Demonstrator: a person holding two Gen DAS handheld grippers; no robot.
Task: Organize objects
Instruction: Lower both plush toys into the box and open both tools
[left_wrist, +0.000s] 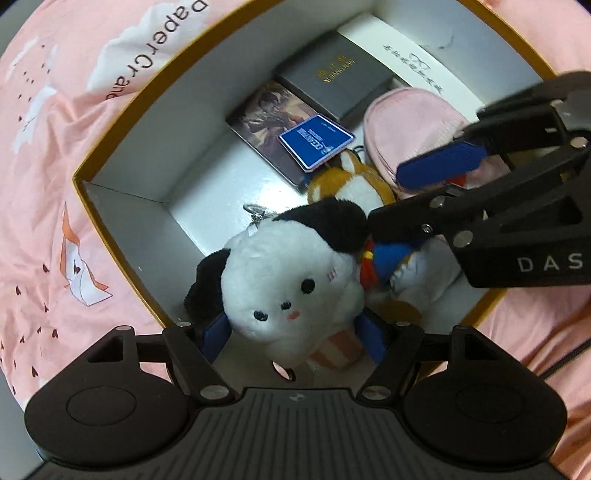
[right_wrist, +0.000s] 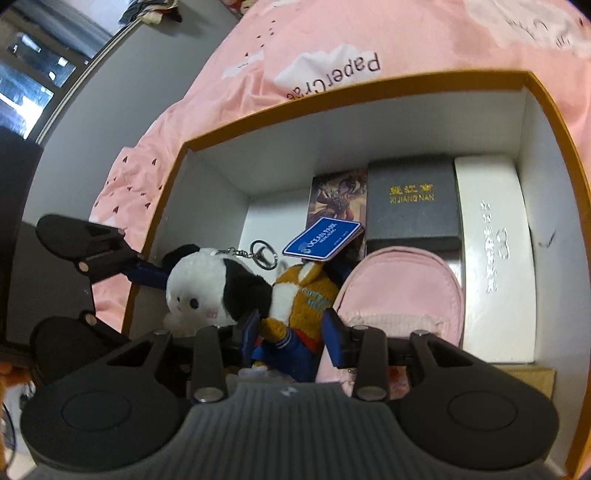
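Note:
An orange-rimmed box (left_wrist: 129, 188) with white walls (right_wrist: 332, 129) lies on a pink bedsheet. My left gripper (left_wrist: 294, 339) points straight down into it, shut on a white and black plush dog (left_wrist: 288, 280); its blue pads hug the plush's sides. The right wrist view shows the dog (right_wrist: 199, 284) at the box's left wall, with one left finger (right_wrist: 147, 275) behind it. My right gripper (right_wrist: 291, 332) reaches in beside it (left_wrist: 388, 195), pads pressing an orange plush (right_wrist: 306, 295) in blue clothes. That plush's head (left_wrist: 347, 184) carries a blue tag (right_wrist: 321, 236).
A pink pouch (right_wrist: 402, 284) lies right of the orange plush. Behind it sit a dark grey box (right_wrist: 412, 199), a long white box (right_wrist: 495, 258) and a picture card (right_wrist: 336, 199). A metal keyring (right_wrist: 264, 254) hangs off the dog. The bedsheet (left_wrist: 55, 147) surrounds the box.

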